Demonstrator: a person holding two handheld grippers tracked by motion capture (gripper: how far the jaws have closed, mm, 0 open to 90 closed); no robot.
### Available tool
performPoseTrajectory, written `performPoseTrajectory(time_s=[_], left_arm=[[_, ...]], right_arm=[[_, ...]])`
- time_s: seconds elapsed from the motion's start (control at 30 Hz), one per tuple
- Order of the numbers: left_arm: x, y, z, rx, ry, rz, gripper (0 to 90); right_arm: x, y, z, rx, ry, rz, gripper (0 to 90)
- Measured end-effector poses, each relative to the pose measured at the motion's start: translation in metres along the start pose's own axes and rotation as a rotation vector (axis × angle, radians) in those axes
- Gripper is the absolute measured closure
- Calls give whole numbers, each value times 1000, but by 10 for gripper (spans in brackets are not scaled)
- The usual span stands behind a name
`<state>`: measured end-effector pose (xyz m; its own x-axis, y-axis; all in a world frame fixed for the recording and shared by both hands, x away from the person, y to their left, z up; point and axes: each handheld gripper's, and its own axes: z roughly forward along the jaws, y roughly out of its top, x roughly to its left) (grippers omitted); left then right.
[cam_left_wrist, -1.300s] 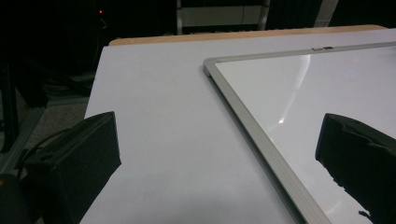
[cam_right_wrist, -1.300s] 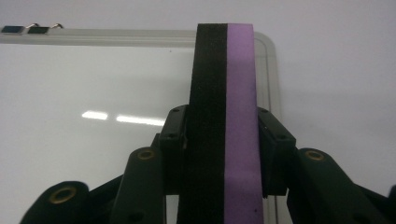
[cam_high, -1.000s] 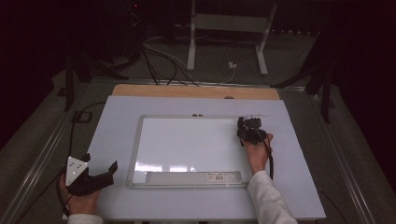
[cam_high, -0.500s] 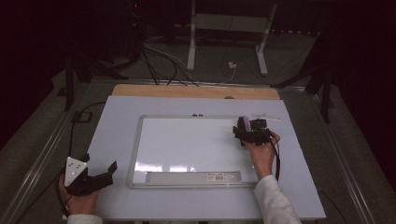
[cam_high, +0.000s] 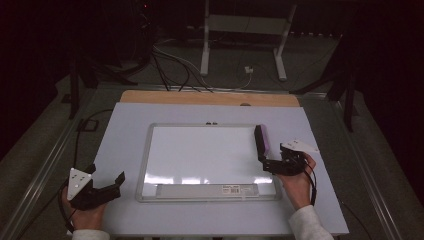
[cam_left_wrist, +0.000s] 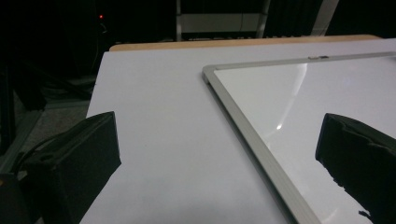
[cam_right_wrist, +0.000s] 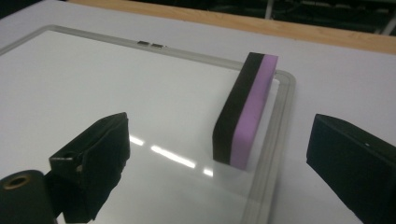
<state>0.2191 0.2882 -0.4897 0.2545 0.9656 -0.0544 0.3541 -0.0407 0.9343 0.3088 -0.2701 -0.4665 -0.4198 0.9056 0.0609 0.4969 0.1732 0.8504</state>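
Right gripper (cam_high: 274, 159), at the right of centre in the high view: its jaws stand wide apart, having just been opening, and hold nothing. In the right gripper view the two black jaws rise at the lower left and lower right corners, and the eraser (cam_right_wrist: 246, 108) stands free ahead of the gap between them, right of centre. One eraser is present: a long block, black on one side and purple on the other, set on edge on the right margin of the whiteboard (cam_high: 205, 150), just inside the frame; in the high view it lies just above the right gripper's tips.

Left gripper (cam_high: 107, 184), at the lower left of the high view: its jaws are likewise spread and empty, over bare table left of the whiteboard's lower left corner. In the left gripper view the board's metal frame (cam_left_wrist: 247, 135) runs diagonally between the jaws.

Count: two grippers, each in one hand; one whiteboard, blank, with a narrow tray along its lower edge; one eraser.

The board lies flat on a pale table (cam_high: 125, 130) with a wooden strip (cam_high: 200, 98) along its far edge. Beyond, in the upper part of the frame, a dark room with floor cables (cam_high: 175, 65) and a white stand (cam_high: 245, 35).
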Motion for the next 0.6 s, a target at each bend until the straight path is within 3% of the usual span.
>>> performPoseTrajectory(time_s=[0.17,0.33,0.6], left_arm=[[1,1,-1,-17,-2,-22,6],[0,2,-2,-26,-5,-24,6],[0,2,-3,-37,-11,-19,6]], right_arm=[[-7,-16,-17,-82,16,3,26],[-8,-35,-29,-87,-5,-18,25],[-15,-55,-51,-132,-8,33,14]])
